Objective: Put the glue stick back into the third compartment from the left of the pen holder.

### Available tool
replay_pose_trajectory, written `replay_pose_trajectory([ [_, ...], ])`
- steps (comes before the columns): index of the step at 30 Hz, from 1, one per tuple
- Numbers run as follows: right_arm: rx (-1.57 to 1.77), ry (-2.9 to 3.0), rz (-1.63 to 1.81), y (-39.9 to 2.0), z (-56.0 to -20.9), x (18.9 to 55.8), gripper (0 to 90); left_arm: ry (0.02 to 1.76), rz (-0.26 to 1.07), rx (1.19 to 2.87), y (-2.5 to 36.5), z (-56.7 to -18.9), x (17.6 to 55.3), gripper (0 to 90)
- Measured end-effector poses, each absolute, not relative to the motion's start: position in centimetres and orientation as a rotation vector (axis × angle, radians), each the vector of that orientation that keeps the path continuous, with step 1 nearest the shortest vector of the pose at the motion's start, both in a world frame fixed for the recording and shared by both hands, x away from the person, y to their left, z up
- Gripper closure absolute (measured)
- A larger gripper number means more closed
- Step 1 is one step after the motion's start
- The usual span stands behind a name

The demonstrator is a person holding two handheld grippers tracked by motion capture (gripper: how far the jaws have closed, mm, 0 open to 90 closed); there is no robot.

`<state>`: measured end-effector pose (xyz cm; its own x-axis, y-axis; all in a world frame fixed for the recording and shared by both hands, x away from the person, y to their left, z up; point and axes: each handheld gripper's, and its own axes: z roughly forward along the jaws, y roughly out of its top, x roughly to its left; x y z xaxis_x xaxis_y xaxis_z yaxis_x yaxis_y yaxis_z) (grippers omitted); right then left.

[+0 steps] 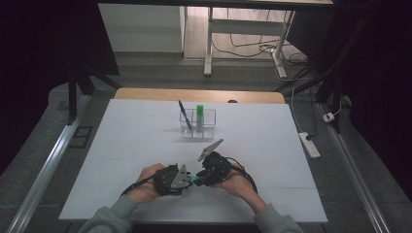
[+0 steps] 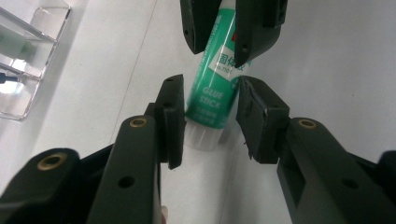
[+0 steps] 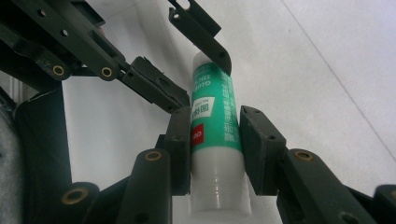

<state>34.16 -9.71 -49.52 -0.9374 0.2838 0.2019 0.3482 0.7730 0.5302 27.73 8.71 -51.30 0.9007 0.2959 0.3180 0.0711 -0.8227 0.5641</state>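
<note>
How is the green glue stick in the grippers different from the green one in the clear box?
The glue stick in the grippers is held above the table between both hands, pointing sideways, while the green stick in the clear box stands upright. The held one is clamped by the right gripper; the boxed one stands free, beside a pen. Both look green.

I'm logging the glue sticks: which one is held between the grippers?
The green-labelled white glue stick near the table's front edge, clamped by the right gripper; the other green stick stands upright in the clear holder.
</note>
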Motion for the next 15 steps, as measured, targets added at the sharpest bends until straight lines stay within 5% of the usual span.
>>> replay_pose_trajectory([
  [6,-0.496,-2.812,-0.935,-9.86,-49.28,34.19,64.9,0.257,0.564,2.533,8.42,-51.63,27.75,54.7],
  [15,-0.470,-2.813,-0.983,-9.90,-48.84,33.91,64.2,0.213,0.547,2.549,8.39,-51.62,27.52,62.9],
])
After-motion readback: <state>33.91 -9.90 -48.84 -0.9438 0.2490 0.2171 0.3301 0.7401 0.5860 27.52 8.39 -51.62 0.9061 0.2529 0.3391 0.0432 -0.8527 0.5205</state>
